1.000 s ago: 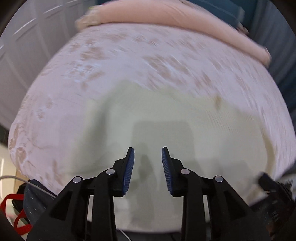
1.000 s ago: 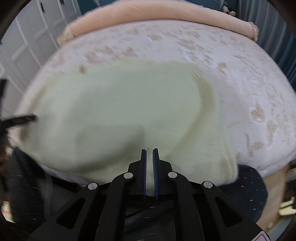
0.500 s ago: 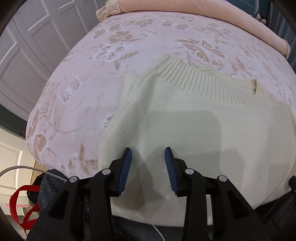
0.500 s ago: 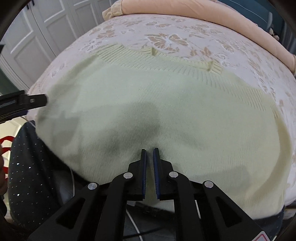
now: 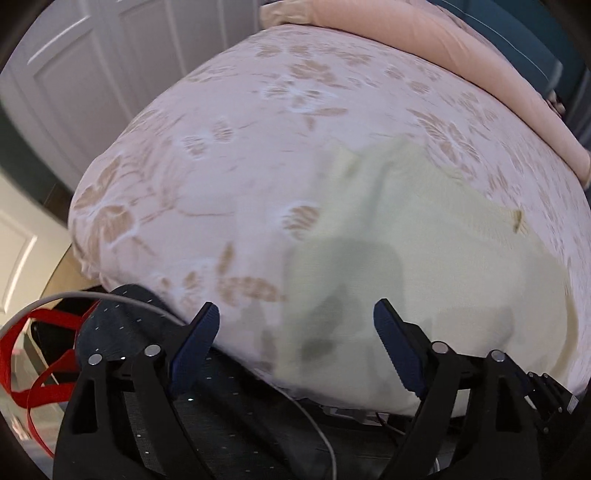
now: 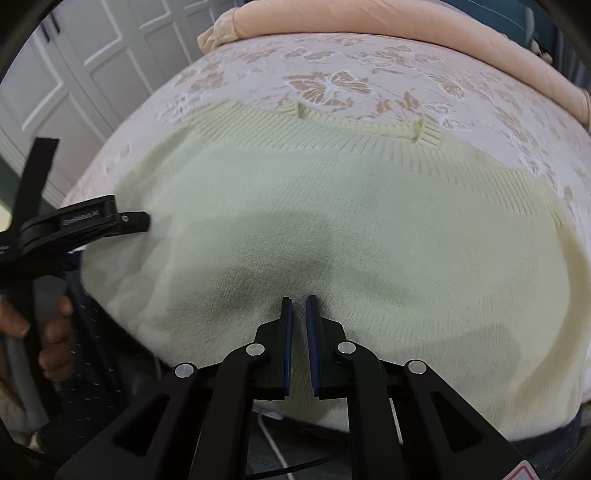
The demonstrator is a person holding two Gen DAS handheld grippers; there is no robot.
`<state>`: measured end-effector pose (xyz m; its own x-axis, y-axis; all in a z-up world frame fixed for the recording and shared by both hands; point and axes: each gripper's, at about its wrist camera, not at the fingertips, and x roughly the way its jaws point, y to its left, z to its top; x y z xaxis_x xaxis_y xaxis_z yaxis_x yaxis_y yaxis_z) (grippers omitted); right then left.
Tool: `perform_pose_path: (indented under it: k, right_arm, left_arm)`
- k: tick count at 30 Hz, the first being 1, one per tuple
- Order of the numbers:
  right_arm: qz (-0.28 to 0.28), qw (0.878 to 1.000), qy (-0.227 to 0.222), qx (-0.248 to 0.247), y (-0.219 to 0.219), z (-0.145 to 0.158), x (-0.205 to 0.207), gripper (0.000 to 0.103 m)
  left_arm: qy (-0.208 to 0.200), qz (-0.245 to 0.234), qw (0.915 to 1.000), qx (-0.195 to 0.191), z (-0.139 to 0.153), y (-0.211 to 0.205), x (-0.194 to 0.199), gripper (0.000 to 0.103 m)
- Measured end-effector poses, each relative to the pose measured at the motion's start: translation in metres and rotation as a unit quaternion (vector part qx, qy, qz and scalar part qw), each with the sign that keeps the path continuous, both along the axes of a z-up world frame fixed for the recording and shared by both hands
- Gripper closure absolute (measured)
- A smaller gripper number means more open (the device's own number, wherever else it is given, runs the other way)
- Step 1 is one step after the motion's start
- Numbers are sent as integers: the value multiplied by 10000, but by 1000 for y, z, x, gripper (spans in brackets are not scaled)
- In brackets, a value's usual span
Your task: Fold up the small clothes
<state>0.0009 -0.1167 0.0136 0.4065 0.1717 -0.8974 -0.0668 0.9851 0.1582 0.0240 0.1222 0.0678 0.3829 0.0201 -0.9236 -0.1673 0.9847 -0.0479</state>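
Note:
A pale yellow knit sweater (image 6: 332,221) lies spread flat on the bed, its ribbed hem toward the pillows; it also shows in the left wrist view (image 5: 424,258). My right gripper (image 6: 298,310) is shut on the sweater's near edge, with knit between the blue pads. My left gripper (image 5: 295,325) is wide open and empty over the sweater's near left corner. It shows in the right wrist view (image 6: 136,221) at the sweater's left edge.
The bed has a pink butterfly-print cover (image 6: 332,81) and a long peach bolster (image 6: 406,22) at its head. White wardrobe doors (image 6: 92,74) stand to the left. A red strap (image 5: 33,354) and a grey cable (image 5: 92,299) hang below the bed's near edge.
My left gripper has opened much wider and swung left toward the sweater's left corner. My right gripper stays shut on the near edge; the sweater lies as before.

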Motion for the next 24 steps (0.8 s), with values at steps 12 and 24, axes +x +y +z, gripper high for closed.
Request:
perform_pose_path:
  k: [12, 24]
  right_arm:
    - [-604, 9955, -310, 659, -61, 31, -67, 88]
    - [-1379, 9865, -480, 746, -129, 37, -131, 86]
  left_arm:
    - [365, 202, 9945, -964, -62, 7, 31, 5]
    - [-64, -712, 9798, -1866, 10, -28, 33, 86]
